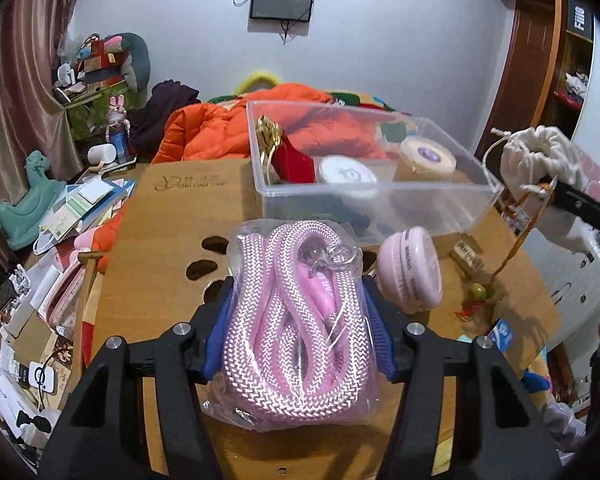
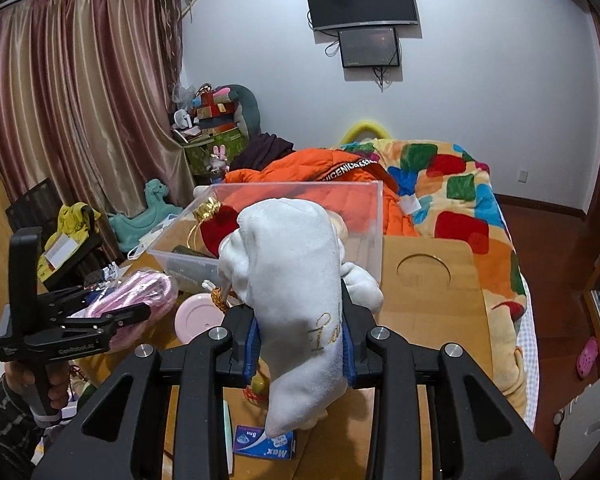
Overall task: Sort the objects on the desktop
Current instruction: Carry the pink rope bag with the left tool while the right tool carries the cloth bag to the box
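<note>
Pink rope pack (image 1: 300, 320) sits pinched in your left gripper (image 1: 300, 332), jaws clamped on its sides, lifted above the worktop (image 1: 159, 240) just short of the clear bin (image 1: 380, 196). Your right gripper (image 2: 300, 344) pinches the white pouch (image 2: 291, 300) near the bin's right side. You look mid-carry; next, bring each over the rim and let go.

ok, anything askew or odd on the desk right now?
Nothing spilled or damaged. The pink round case stands on its edge beside the clear bin rather than lying flat, so it could roll. Both grippers are loaded: the left gripper is shut on the bagged pink rope, the right gripper on the white pouch.
</note>
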The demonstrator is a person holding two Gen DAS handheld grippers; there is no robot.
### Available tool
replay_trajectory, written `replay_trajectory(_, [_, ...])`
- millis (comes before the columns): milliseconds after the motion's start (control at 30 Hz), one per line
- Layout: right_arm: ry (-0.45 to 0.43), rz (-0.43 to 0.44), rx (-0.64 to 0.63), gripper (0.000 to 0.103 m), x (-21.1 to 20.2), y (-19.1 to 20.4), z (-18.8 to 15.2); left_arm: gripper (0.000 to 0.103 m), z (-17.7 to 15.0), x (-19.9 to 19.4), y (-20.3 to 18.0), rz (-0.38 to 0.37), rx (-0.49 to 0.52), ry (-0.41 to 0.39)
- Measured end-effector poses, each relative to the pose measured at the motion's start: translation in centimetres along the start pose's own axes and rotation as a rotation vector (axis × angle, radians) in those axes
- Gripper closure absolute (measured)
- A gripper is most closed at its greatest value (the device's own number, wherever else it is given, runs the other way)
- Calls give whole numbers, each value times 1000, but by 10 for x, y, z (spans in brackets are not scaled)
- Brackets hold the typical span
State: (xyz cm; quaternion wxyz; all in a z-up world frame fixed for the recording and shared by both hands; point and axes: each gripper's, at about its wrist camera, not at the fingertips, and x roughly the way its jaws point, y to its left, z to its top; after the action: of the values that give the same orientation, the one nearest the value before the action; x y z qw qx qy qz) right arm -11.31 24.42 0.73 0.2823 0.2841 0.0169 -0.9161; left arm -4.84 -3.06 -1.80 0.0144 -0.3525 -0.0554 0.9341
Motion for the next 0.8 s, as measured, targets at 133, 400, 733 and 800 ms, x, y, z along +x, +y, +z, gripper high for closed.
replay_trajectory(133, [-5,0,-10,74,3,0,5,45,8,-12,1,-9,-7,-36])
replay_trajectory(400, [-4,5,-41,74,17,3,17,45,31,-25,-4,-32,4,-103])
replay_trajectory(733, [14,40,-95,74,50,13,36,45,53,-9,-4,-86,1,-106])
replay_trajectory(800, [31,51,-103,74,62,17,37,45,56,-4,-5,-87,4,-103])
